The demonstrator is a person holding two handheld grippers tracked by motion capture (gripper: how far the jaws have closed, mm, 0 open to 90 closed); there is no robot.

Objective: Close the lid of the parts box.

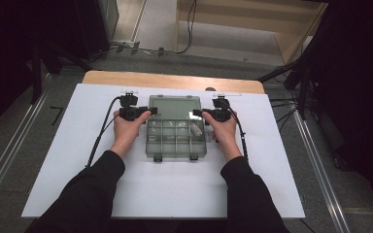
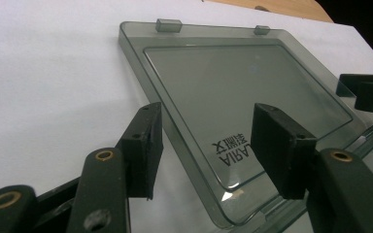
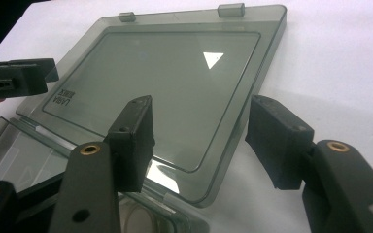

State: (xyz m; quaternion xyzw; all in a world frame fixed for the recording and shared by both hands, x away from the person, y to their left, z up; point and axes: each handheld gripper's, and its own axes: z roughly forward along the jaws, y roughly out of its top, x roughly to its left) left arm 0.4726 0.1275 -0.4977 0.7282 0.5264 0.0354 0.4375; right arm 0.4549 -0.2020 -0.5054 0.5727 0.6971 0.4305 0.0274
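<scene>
Smoky translucent plastic organizer box [image 1: 176, 141], rectangular with gridded compartments, lies on the white sheet [image 1: 77, 194], its flat smooth lid [image 1: 174, 108] open beyond, each side edge straddled by matte black left gripper [image 1: 148, 112] and right gripper [image 1: 199, 113], jaws apart, unclamped.

One compartment box [image 1: 176, 141], its one lid [image 1: 174, 107] bearing two clips [image 2: 168, 24]; two claws; one white sheet [image 1: 77, 145] on one tabletop [image 1: 107, 76].

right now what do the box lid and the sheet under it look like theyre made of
Box lid: looks like smoke-tinted clear plastic, glossy; the white surface shows through it and a light reflects off it. Sheet: matte white, probably paper or thin board; which one is unclear.
</scene>
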